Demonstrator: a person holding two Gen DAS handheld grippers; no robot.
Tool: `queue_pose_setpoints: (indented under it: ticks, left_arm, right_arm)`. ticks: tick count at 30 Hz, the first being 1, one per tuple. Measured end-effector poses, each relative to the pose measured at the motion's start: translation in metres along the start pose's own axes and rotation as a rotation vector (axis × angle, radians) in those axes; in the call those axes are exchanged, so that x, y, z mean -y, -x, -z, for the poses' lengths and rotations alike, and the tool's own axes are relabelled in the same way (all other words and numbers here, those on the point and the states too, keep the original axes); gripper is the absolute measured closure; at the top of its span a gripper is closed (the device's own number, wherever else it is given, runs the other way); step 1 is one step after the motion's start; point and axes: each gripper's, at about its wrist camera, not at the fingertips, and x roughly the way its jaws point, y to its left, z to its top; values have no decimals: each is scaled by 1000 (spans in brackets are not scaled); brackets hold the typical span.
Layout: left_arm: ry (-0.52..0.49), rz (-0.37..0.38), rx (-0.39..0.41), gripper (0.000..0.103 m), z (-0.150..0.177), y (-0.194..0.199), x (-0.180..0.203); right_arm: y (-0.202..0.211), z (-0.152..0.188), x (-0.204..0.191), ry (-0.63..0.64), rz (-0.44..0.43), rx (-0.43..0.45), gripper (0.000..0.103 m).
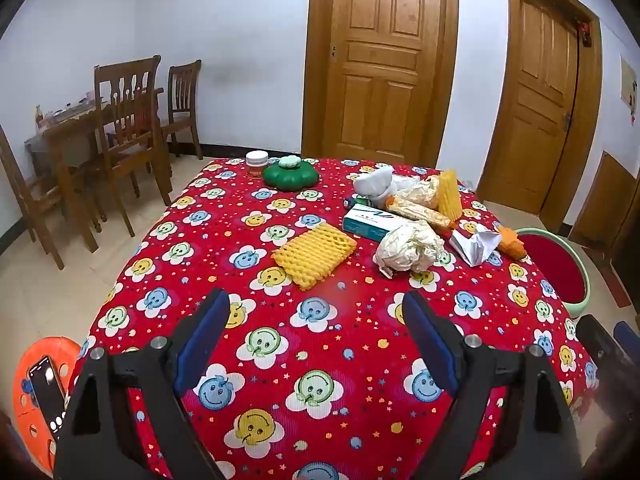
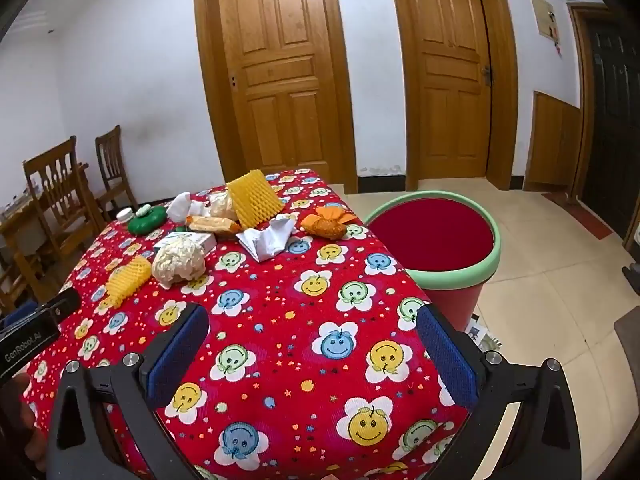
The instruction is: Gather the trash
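Trash lies on the far half of a table with a red smiley cloth (image 1: 320,340): a yellow foam net (image 1: 314,253), a crumpled paper ball (image 1: 408,249), a teal-white box (image 1: 370,221), a torn white wrapper (image 1: 476,244), an orange wrapper (image 1: 512,242), a second foam net (image 1: 449,194) and white cloth (image 1: 378,184). A red bin with green rim (image 2: 436,236) stands on the floor right of the table. My left gripper (image 1: 316,316) is open and empty above the near cloth. My right gripper (image 2: 312,336) is open and empty near the table's front right corner.
A green pumpkin-shaped container (image 1: 291,174) and a white-lidded jar (image 1: 256,162) stand at the table's far edge. Wooden chairs and a table (image 1: 120,140) are at the left. An orange stool with a phone (image 1: 40,384) is at lower left. Wooden doors (image 1: 380,60) are behind.
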Motion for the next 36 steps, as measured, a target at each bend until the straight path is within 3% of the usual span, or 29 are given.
queue_pose_setpoints:
  ticks: [36]
  left_arm:
    - [1,6,1,15,3,3,-2]
  right_arm:
    - [1,-1,0,-5,4,-2,0]
